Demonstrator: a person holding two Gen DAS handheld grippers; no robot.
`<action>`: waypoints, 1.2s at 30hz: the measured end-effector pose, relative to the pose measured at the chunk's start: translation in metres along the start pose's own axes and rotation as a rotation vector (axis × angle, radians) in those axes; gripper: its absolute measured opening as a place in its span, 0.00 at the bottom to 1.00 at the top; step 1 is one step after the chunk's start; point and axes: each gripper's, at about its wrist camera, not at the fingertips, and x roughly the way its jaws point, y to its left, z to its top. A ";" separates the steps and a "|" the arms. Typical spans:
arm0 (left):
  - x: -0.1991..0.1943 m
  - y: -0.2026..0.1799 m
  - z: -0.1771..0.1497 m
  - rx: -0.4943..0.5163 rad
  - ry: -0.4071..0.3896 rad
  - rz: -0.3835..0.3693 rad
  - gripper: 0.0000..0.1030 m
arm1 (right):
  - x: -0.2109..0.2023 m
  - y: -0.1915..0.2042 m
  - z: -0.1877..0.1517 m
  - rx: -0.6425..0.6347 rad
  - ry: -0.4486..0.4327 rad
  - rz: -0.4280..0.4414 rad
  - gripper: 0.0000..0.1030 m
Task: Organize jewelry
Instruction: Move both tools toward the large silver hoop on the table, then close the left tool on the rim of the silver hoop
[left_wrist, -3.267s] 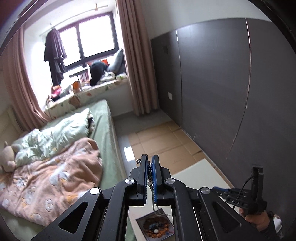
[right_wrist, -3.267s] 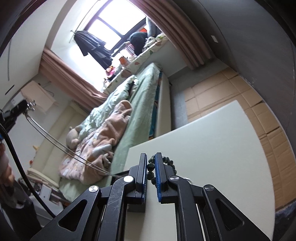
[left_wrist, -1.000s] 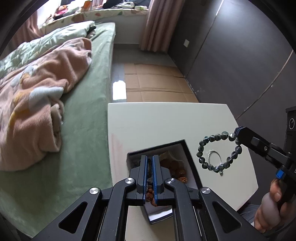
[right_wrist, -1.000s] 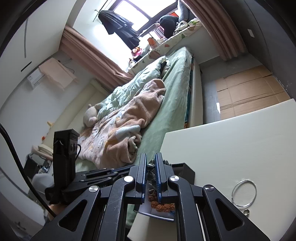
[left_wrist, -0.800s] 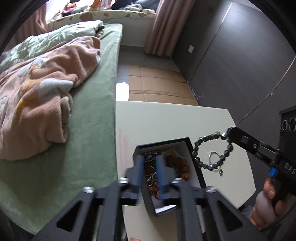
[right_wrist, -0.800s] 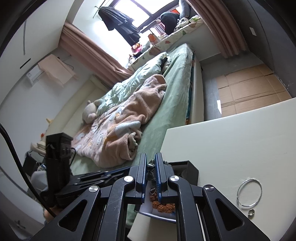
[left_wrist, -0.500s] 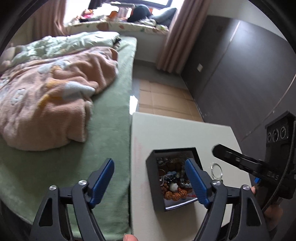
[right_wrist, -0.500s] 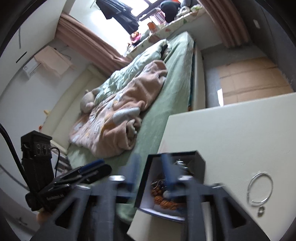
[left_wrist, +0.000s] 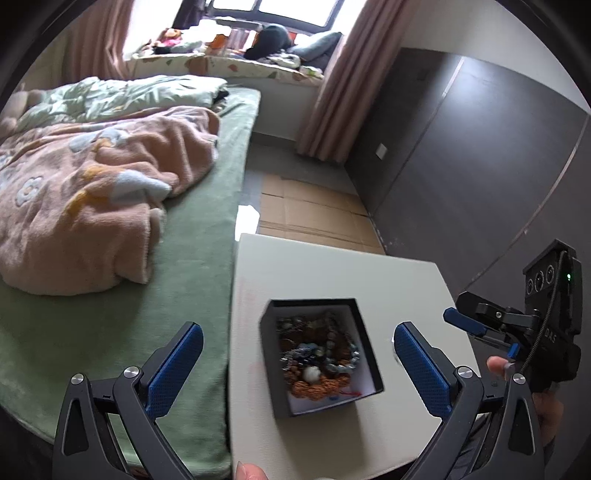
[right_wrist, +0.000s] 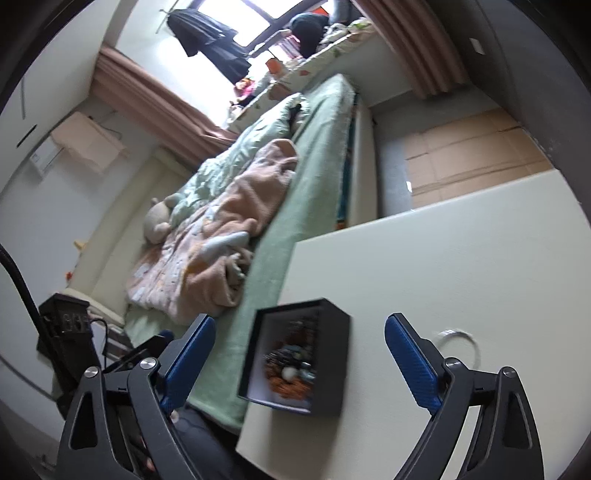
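Observation:
A black jewelry box (left_wrist: 275, 369) with a white lining stands near the left edge of the white table (left_wrist: 332, 273). Several bead bracelets lie heaped in it: orange-brown, dark green and one white bead. My left gripper (left_wrist: 295, 328) hovers above and short of the box, its jaws opening wide with nothing between the blue pads. In the right wrist view the same box (right_wrist: 332, 350) lies ahead of my right gripper (right_wrist: 300, 321), whose jaws are also opening and hold nothing. A thin silver bangle (right_wrist: 458, 336) rests on the table right of the box.
A bed with a green sheet (left_wrist: 110, 314) and a pink blanket (left_wrist: 92, 206) runs along the table's left edge. Dark wall panels (left_wrist: 480, 166) stand to the right, with cardboard (left_wrist: 306, 210) on the floor beyond. A hand (left_wrist: 546, 406) holds the right gripper's handle.
Both grippers were shut on bead strings over the box and now stand wide open. The dark bead bracelet and the other string now lie in the box. Both grippers have drawn back.

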 end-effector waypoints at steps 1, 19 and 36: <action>0.002 -0.006 0.000 0.010 0.012 -0.011 1.00 | -0.003 -0.004 -0.001 0.006 0.007 -0.009 0.91; 0.038 -0.093 -0.021 0.221 0.114 -0.015 0.99 | -0.057 -0.074 -0.019 0.123 0.061 -0.176 0.98; 0.122 -0.152 -0.024 0.241 0.366 -0.002 0.43 | -0.081 -0.112 -0.018 0.262 -0.006 -0.234 0.78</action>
